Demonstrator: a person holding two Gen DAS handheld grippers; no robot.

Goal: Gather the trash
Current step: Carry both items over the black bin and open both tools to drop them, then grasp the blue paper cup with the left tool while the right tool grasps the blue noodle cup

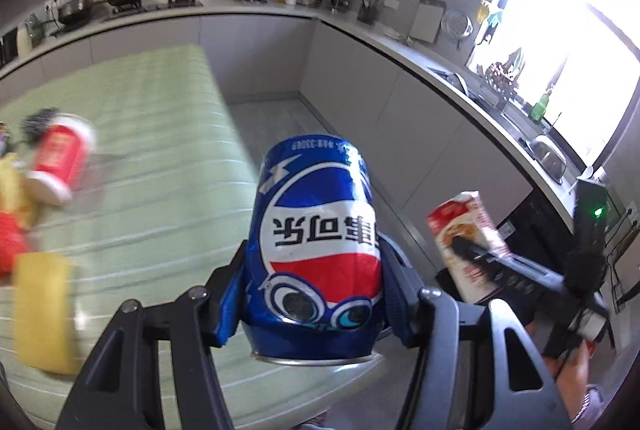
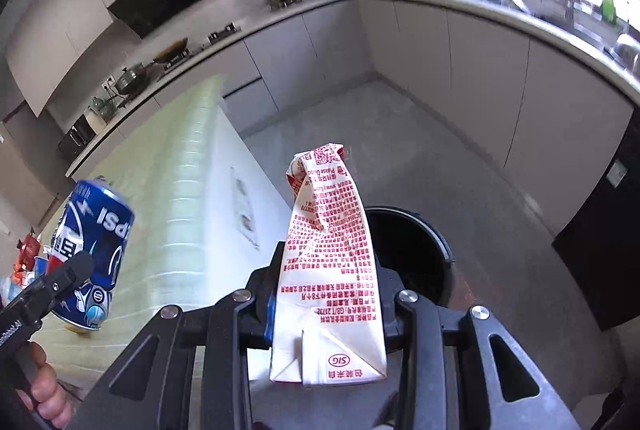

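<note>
Two pieces of kitchen trash are held clear of the green-striped table point(image 1: 152, 134), one in each handheld gripper. The left gripper point(image 1: 316, 270) grasps a blue Pepsi can point(image 1: 316, 242) by its sides, the can's long axis running out along the fingers and printed upside down to the camera. The right gripper point(image 2: 326, 290) is clenched on a flattened red-and-white milk carton point(image 2: 332, 270), which stands lengthwise out of the jaws. A black trash bin point(image 2: 412, 250) gapes on the floor directly beyond the carton, putting the right hand nearer the drop; the can hangs off to its left, over the table's edge. More litter, including a red-labelled bottle point(image 1: 60, 158), lies on the table.
</note>
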